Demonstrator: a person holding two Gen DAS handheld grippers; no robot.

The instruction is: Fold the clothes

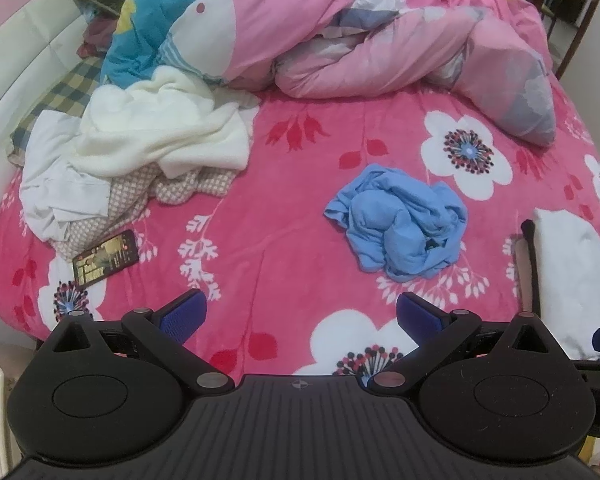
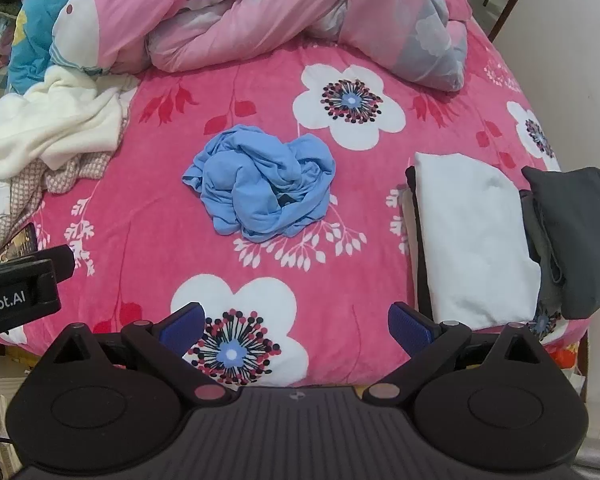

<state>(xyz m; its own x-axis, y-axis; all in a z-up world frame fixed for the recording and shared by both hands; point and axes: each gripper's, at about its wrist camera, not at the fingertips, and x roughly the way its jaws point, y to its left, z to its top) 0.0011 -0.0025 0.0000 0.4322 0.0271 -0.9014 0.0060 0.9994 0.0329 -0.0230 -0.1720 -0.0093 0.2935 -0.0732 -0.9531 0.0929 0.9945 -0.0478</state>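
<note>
Blue garment [image 2: 260, 184] crumpled, mid-bed | L gripper [image 1: 302, 314] & R gripper [image 2: 296, 322] wide apart, nothing held

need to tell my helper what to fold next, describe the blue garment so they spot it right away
Start from the bed with the pink flowered blanket. Near its middle, between two big white flower prints, lies a crumpled light blue garment, bunched in a loose heap. It alone is blue and lies by itself: the unfolded cream and white clothes lie left, the folded white garment right.
</note>
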